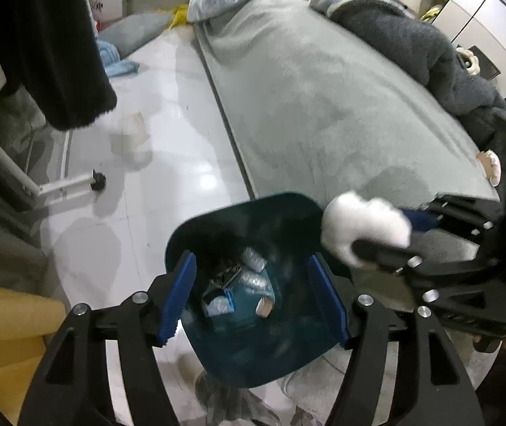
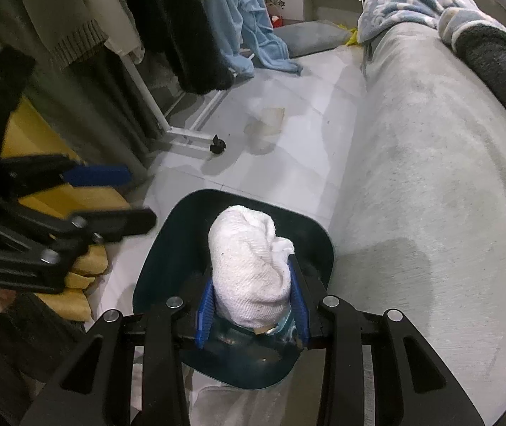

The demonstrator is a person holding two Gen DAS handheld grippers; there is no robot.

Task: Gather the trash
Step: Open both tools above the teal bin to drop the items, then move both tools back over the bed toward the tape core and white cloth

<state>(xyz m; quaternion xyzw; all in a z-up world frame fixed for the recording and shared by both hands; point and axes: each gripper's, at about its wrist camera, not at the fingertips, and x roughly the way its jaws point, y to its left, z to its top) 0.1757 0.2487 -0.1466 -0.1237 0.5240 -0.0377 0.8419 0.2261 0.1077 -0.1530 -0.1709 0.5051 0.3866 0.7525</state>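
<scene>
The room ahead of my tongs is evenly, coolly lit, and the glossy floor tiles (image 1: 167, 163) throw back soft white glare. The other tool crossing each view is smeared by motion, and the bin's (image 2: 167, 248) inside stays dark. Straight lines bow hard toward the black round borders.

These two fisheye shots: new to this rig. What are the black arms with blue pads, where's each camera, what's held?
No robot: a person holds a two-finger claw in each hand, with a camera on each looking along its fingers. The left-wrist view shows the left claw open and empty above the dark blue bin, which already holds trash. The right-wrist view shows the right claw shut on a crumpled white wad over that bin. A grey bed stands beside it on the tiled floor.
</scene>
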